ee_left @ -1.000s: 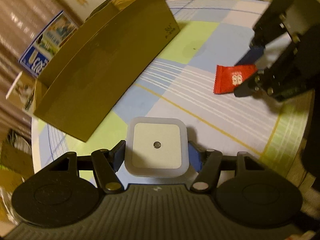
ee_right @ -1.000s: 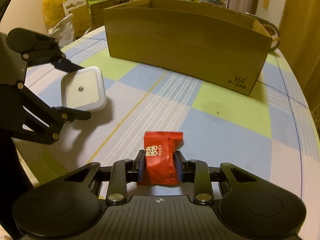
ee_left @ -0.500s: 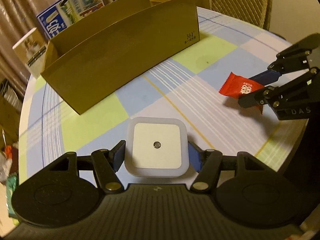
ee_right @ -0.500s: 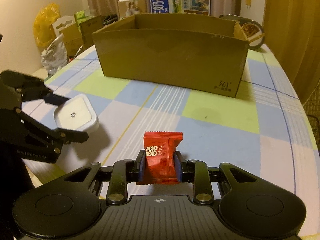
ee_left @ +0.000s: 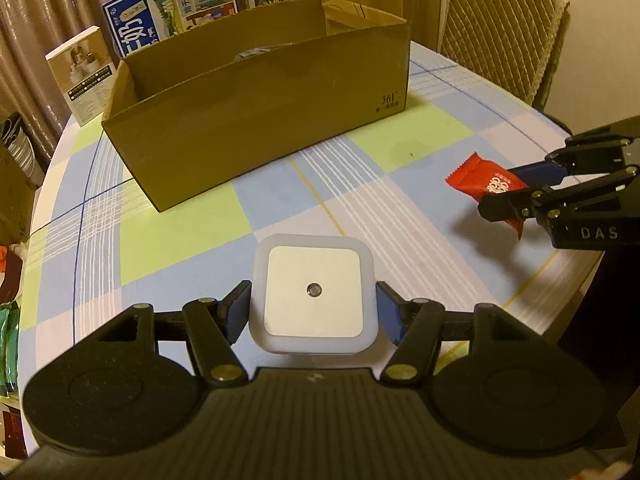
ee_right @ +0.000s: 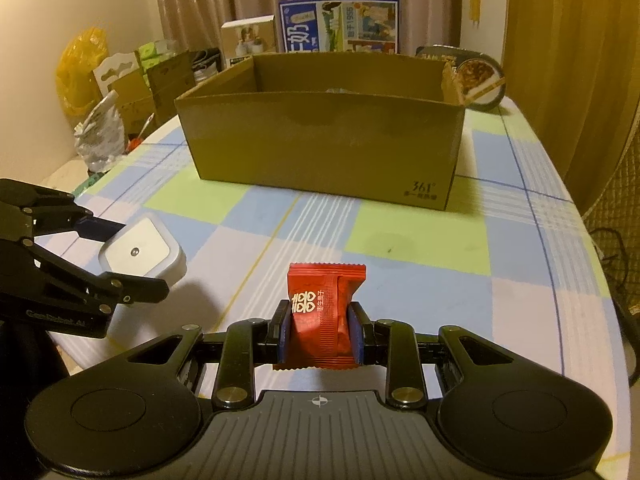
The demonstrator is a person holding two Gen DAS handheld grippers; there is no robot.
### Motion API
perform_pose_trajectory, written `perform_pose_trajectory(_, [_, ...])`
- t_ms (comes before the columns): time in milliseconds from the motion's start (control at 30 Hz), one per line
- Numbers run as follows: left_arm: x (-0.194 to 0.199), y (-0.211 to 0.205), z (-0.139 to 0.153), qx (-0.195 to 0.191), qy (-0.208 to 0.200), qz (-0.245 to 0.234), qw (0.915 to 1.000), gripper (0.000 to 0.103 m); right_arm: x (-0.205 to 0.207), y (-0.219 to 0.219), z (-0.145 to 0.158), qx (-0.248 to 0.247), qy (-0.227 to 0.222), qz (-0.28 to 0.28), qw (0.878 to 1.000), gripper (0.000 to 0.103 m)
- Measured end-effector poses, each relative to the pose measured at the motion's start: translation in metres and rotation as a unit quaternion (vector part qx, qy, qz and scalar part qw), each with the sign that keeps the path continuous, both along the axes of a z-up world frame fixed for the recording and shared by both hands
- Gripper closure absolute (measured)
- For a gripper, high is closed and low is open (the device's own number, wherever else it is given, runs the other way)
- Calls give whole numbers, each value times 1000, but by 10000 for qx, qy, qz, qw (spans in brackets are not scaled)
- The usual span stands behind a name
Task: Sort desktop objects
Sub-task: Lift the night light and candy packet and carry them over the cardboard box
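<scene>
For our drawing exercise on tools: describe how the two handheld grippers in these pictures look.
Both the left gripper and the right gripper are matte black, with a ribbed centre plate, round discs either side, brass-coloured pivot pins, linkage bars and blue finger pads. White lettering "DAS" marks the right one's side. No cables or sleeves show.

Dim, warm yellowish indoor light, soft shadows, sharp focus (fisheye-bent, dark-vignetted edges).

Both grippers rose off the worktop [ee_left: 400, 208] with their loads. The left gripper [ee_left: 312, 308] rolled level while lifting the white square night light [ee_left: 314, 294], so the cardboard box [ee_left: 256, 120], earlier tilted across its view, stood upright with its open inside showing. The right gripper [ee_right: 320, 334] carried the red candy packet [ee_right: 322, 312] higher, its shadow now falling clear beneath it.
</scene>
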State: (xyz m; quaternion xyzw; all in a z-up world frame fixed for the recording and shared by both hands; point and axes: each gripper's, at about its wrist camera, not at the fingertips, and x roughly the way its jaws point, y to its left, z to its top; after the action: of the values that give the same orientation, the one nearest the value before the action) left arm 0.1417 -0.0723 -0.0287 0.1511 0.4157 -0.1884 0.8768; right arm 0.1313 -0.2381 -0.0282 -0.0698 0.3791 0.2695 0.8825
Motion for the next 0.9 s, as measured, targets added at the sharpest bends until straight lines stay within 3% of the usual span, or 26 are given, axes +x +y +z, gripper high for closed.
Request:
perform_pose_trajectory(200, [0, 2, 12, -177, -49, 100, 9998, 42, 3, -4, 10, 42, -53, -59, 10000, 77])
perform_pose_trajectory(433, [17, 7, 40, -516, -189, 261, 9981, 42, 27, -7, 41, 224, -291, -167, 9992, 77])
perform_pose_trajectory(900, [100, 13, 109, -750, -771, 397, 9934, 42, 113, 37, 102, 470, -876, 212, 9948, 77])
